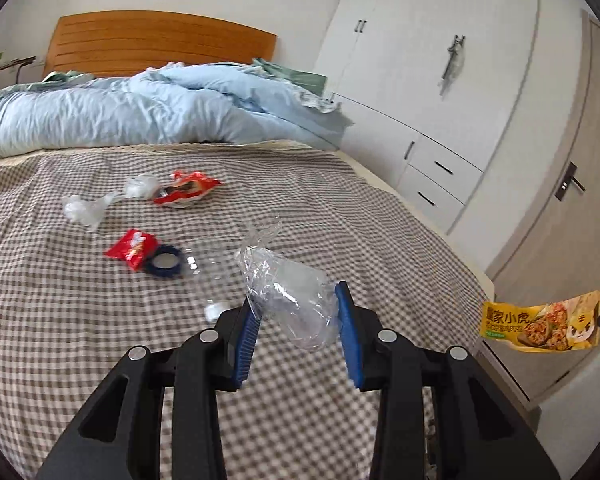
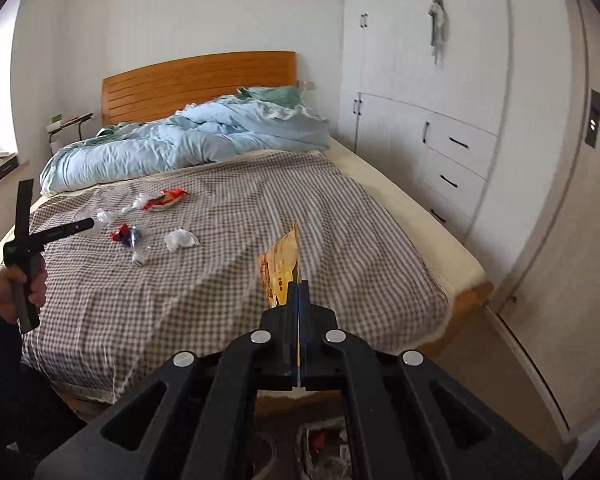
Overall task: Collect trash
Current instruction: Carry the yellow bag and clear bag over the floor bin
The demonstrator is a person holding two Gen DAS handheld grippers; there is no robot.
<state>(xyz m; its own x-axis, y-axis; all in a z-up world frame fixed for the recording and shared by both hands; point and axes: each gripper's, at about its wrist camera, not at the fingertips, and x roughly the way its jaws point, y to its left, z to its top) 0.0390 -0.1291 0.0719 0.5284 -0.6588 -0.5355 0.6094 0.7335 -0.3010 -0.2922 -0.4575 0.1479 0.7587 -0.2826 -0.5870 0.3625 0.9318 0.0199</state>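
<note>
A bedroom clean-up caught mid-carry, both claws loaded above a checked bedspread (image 1: 100, 360). At far left on the bed, crumpled clear plastic scraps (image 1: 85, 208) lie beside a torn red-and-white snack wrapper (image 1: 186, 193); nearer, a small red packet (image 1: 131, 249) rests touching a dark blue ring-shaped lid (image 1: 167, 264). Moving right, the left claw (image 1: 298, 320) grips a crumpled clear plastic cup with film (image 1: 292, 300), its blue pads pressed on either side, the film trailing up and away from the fingertips. Further right, off the bed's edge, a yellow food wrapper (image 1: 540, 324) hangs in the air; the right wrist view shows it pinched edge-on in the right claw (image 2: 299, 296), whose jaws are clenched flat on the sheet, its long axis running away along the fingers. In that same view a hand (image 2: 24, 284) at left holds the other tool's grip, and a white tissue wad (image 2: 182, 239) sits on the spread near the red packet. Below the right claw, what appears to be an open bin of rubbish (image 2: 324, 444) shows between the arms of the tool, partly hidden. Judged from this, the right claw stands nearer that bin and would likely drop first; the remaining litter lies ahead and to the left, closer to the left hand.
</note>
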